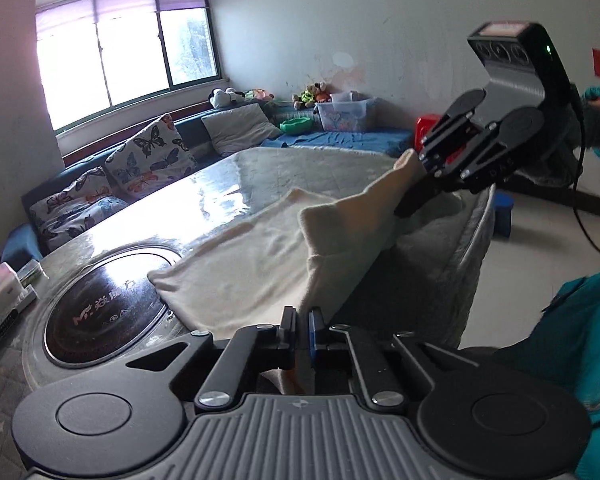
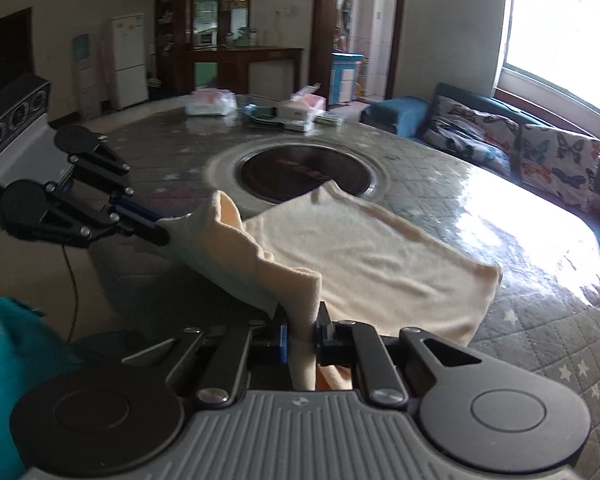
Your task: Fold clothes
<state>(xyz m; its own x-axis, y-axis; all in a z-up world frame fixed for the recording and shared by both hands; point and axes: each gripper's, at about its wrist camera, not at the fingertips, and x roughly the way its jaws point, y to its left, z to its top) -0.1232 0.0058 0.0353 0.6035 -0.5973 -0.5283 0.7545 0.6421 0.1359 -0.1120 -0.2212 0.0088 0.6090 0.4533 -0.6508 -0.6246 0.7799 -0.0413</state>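
Note:
A cream cloth point(image 1: 252, 264) lies partly on the round table, with its near edge lifted off the table's rim. My left gripper point(image 1: 301, 322) is shut on one near corner of it. My right gripper point(image 1: 414, 196) is shut on the other near corner and holds it raised. In the right wrist view the cloth point(image 2: 364, 256) spreads flat toward the table's middle, my right gripper point(image 2: 302, 330) pinches a bunched corner, and my left gripper point(image 2: 162, 236) pinches the other raised corner at the left.
The table point(image 2: 520, 320) has a quilted grey cover under clear plastic and a dark round hotplate point(image 2: 306, 174) in its middle. Boxes and packets point(image 2: 284, 114) stand at its far side. A sofa with butterfly cushions point(image 1: 148, 156) runs under the window.

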